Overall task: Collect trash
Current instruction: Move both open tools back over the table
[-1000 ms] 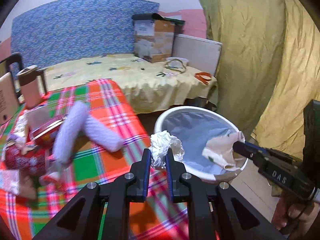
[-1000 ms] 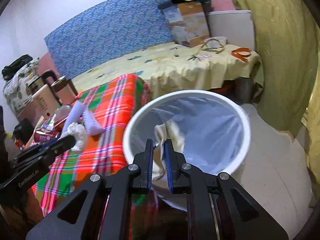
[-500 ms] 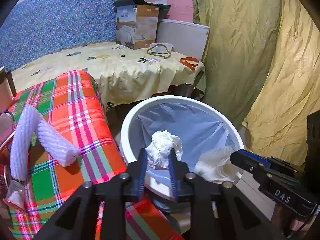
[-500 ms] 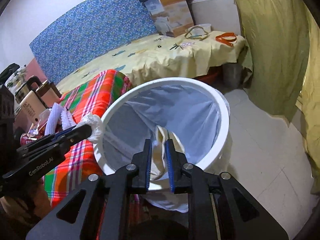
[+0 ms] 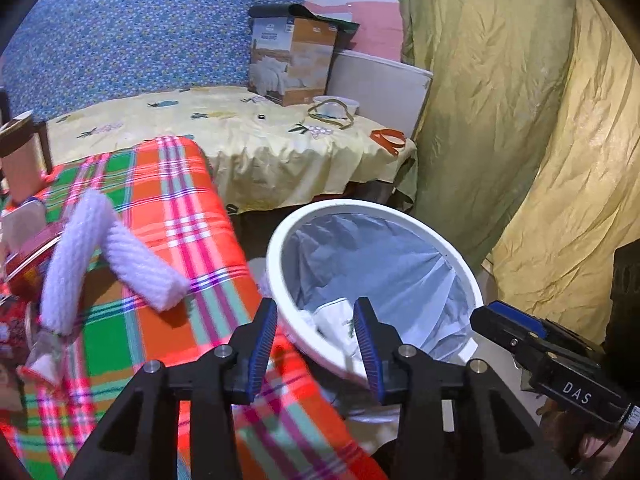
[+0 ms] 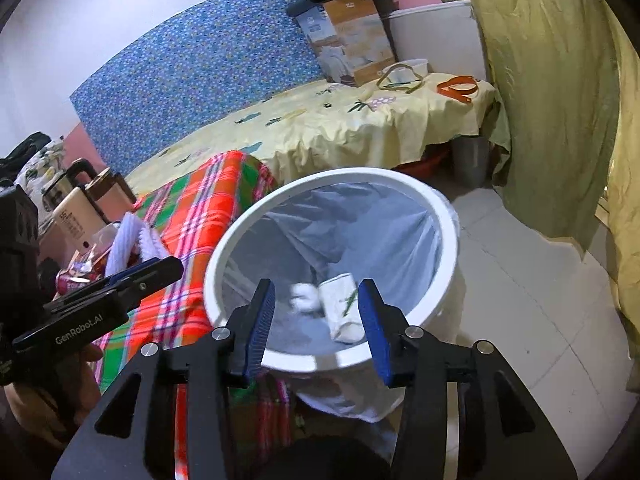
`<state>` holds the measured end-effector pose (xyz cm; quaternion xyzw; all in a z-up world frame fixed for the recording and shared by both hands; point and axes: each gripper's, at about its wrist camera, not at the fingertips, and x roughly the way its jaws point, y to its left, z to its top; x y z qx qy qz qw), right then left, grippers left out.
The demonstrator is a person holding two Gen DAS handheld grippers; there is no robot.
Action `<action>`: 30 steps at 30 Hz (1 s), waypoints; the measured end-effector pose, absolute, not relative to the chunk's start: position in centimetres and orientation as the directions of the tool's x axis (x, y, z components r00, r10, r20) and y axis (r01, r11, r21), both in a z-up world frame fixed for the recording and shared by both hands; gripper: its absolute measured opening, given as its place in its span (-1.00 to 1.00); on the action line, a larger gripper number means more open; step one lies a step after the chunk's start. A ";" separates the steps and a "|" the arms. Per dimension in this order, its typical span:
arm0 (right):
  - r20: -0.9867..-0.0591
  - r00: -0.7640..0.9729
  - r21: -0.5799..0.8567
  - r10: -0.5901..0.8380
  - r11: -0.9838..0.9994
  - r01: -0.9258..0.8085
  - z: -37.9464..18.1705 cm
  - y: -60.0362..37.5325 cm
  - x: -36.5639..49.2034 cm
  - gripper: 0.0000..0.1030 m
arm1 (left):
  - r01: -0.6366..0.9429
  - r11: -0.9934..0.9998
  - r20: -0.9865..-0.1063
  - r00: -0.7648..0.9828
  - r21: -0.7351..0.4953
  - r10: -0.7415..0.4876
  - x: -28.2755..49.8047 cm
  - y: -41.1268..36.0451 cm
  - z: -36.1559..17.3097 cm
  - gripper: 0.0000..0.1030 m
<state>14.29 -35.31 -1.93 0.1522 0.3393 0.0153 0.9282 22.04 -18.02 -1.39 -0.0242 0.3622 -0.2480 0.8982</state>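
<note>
Trash is in the bin [image 6: 448, 220] now: I let go of the tissue ball [image 6: 303, 297] and paper cup [image 6: 340, 304] (both jaws spread wide, empty). White foam sleeves [image 5: 100, 256] wait on the counter [image 5: 192, 208].

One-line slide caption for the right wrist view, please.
Right gripper open above the lined white bin, crumpled tissue and paper cup inside; left gripper beside the plaid table.

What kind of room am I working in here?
Probably a bedroom in a home: a bed under a yellow sheet, a plaid blanket, and a lined bin on tiled floor.
</note>
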 end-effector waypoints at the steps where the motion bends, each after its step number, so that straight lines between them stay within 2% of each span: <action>1: -0.624 0.769 0.291 0.139 0.955 0.064 -1.9 -35.0 14.2 -0.12 | 0.418 0.880 -0.637 0.620 -0.226 -0.458 21.6 -17.4 -1.3 -0.23; 11: -0.617 0.760 0.255 0.206 0.965 -0.055 -0.9 -31.0 13.8 -0.12 | 0.332 0.922 -0.616 0.689 -0.200 -0.382 18.2 -12.3 -0.3 -0.23; 18: -0.624 0.719 0.278 0.308 0.946 -0.164 -1.1 -27.9 13.9 -0.12 | 0.261 0.949 -0.607 0.730 -0.178 -0.315 16.2 -8.1 0.0 -0.23; 30: -0.628 0.667 0.260 0.401 0.916 -0.306 -0.8 -22.2 14.9 -0.12 | 0.073 0.989 -0.605 0.785 -0.127 -0.135 15.2 -0.4 0.0 -0.23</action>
